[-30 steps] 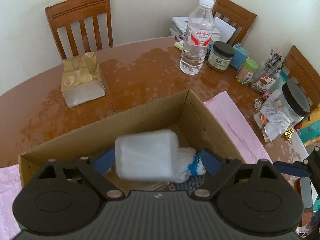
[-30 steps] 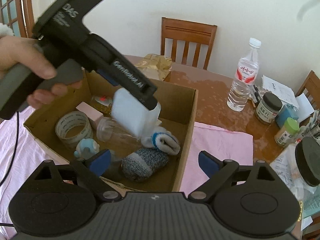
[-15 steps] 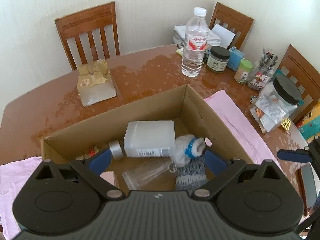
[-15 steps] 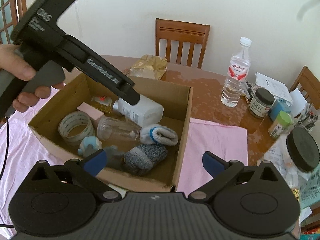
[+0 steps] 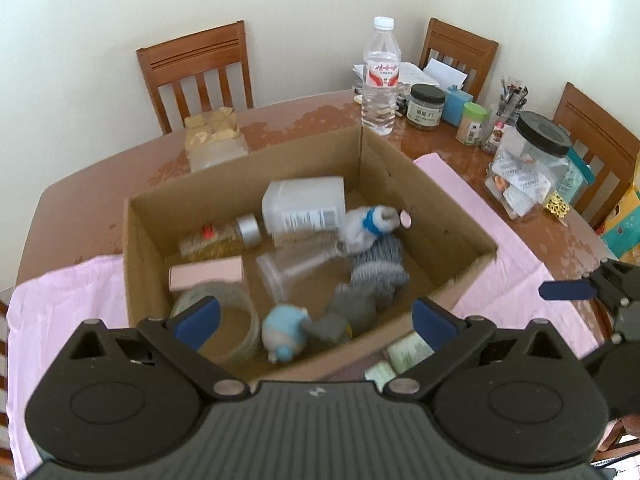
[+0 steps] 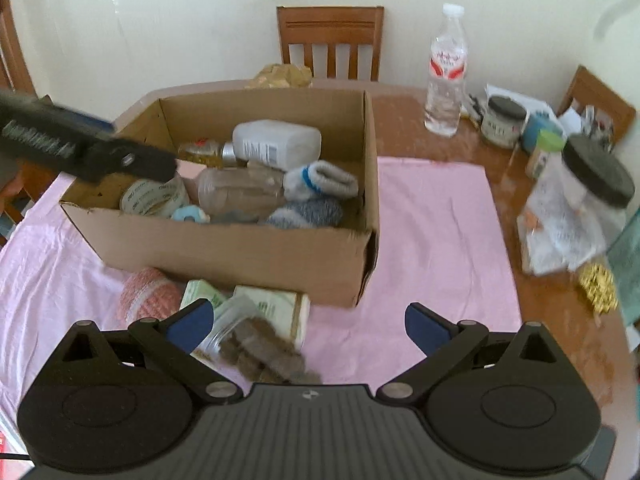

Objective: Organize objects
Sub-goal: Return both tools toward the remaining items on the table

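Note:
A cardboard box (image 5: 452, 200) (image 6: 240, 248) stands on a pink cloth (image 6: 432, 240). In it lie a white plastic bottle (image 5: 304, 206) (image 6: 276, 142), a clear bottle (image 6: 240, 194), rolled socks (image 5: 378, 264) (image 6: 324, 184), a tape roll (image 6: 154, 198) and other small items. My left gripper (image 5: 314, 320) is open and empty above the box's near edge. My right gripper (image 6: 306, 322) is open and empty, low over the cloth in front of the box. Before the box lie a pink roll (image 6: 150, 296), green-white packets (image 6: 272, 306) and a clear container of brown pieces (image 6: 256, 348).
A water bottle (image 6: 446, 68), dark-lidded jars (image 6: 502, 120), a large clear jar (image 6: 576, 208) and stationery crowd the table's right side. A gold bag (image 5: 212, 136) lies behind the box. Wooden chairs (image 5: 196, 72) ring the table.
My left gripper let go of the white bottle into the box, then drew back and up. My right gripper pulled back and dropped lower, bringing the items before the box into view.

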Tool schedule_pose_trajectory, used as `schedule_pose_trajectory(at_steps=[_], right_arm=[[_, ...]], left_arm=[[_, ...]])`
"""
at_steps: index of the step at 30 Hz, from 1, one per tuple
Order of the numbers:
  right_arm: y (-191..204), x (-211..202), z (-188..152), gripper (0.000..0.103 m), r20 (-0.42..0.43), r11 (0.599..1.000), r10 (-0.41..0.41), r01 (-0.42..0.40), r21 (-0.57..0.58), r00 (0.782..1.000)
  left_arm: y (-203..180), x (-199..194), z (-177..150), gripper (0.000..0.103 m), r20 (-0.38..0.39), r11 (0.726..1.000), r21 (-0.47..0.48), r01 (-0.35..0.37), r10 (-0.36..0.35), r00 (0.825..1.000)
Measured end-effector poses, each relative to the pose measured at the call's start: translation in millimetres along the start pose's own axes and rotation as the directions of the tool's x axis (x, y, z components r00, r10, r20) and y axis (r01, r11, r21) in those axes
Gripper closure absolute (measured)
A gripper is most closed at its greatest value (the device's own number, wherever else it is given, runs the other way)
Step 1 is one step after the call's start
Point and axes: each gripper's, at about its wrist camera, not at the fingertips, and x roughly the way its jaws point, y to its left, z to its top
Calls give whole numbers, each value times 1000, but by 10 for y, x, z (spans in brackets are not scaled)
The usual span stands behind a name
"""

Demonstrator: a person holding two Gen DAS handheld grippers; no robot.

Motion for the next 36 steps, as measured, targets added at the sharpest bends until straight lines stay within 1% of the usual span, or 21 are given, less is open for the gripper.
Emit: schedule_pose_trajectory(at_steps=[2, 4, 6, 9, 11, 12, 15, 18, 22, 27, 36], right_arm=[[4, 7, -28, 0, -7, 1000, -1, 1, 22, 1000], [20, 22, -24, 0, -10, 999, 0, 0, 38, 1000], [38, 41, -22, 0, -13, 999, 6, -6, 52, 1000], [73, 88, -7, 0, -18, 998, 9, -8, 61, 1000], [107, 129, 5, 0, -20, 998, 5, -3, 59, 1000], [126, 150, 10, 0, -22, 998, 2, -1, 56, 1000], [180, 236, 16, 0, -29, 999, -8, 9, 51, 1000], [218, 330, 16, 0, -37, 998, -19, 21, 53, 999], [220, 427, -10, 0, -58, 997, -38, 42, 60, 998], [190, 415, -77, 0, -77, 997, -34, 39, 65, 996], [103, 400, -307, 0, -126, 996, -69, 77, 54, 990]], left_arm=[[11, -61, -114, 1, 16, 1000, -18, -17, 18, 1000], [40, -107, -234, 1, 24, 998, -65, -27, 28, 999], [88, -119, -362, 1, 11, 993, -118, -20, 22, 1000], [157, -110, -542, 1, -18, 982, -184, -36, 34, 999], [195, -93, -649, 1, -41, 978, -204, -52, 44, 998], [213, -87, -693, 1, -49, 976, -207, -74, 65, 997], [246, -75, -807, 1, -69, 971, -189, -145, 134, 989], [265, -74, -880, 1, -84, 971, -172, -168, 156, 984], [269, -63, -936, 1, -100, 970, -177, -164, 148, 984], [191, -19, -924, 1, -98, 978, -152, -143, 129, 987], [-47, 155, -820, 1, -100, 995, -81, -66, 57, 993]])
